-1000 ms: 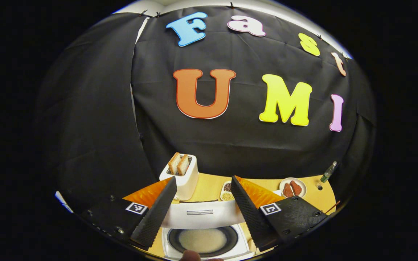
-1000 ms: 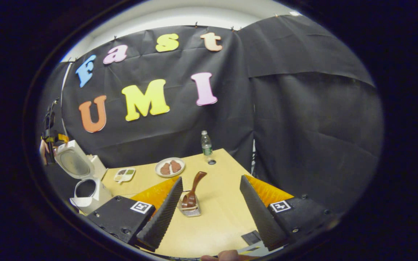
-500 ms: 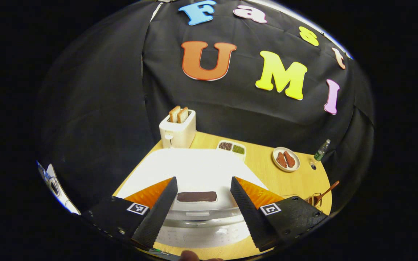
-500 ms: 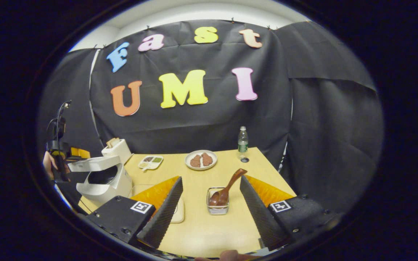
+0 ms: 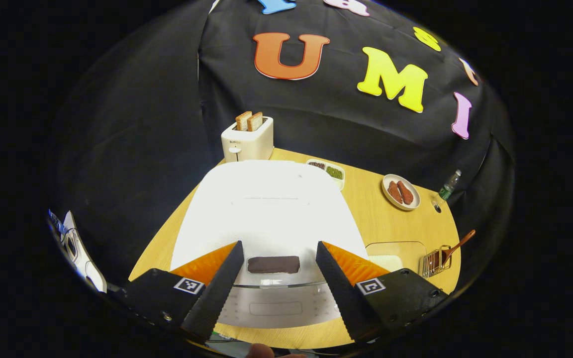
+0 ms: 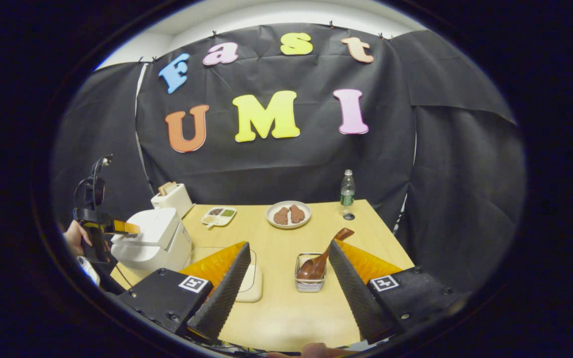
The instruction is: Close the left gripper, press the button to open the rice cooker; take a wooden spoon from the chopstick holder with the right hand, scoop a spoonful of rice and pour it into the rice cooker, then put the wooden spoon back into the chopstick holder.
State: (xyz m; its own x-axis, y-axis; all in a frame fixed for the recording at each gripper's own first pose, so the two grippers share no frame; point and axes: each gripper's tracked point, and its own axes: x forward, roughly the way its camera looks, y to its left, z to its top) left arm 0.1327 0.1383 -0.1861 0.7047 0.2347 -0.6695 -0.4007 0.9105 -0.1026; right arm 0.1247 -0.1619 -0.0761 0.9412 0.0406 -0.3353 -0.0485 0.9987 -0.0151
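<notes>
The rice cooker (image 5: 266, 209) sits on the counter (image 5: 396, 223) with its lid down. The left tongs (image 5: 276, 281) hang just above its front, fingers wide apart, with the dark button (image 5: 273, 264) between them. I think the fingers should come together first, then push straight down on the button. The right tongs (image 6: 286, 286) are apart too and hold nothing. The wooden spoon (image 6: 324, 256) leans in the chopstick holder (image 6: 309, 278), just ahead of them.
</notes>
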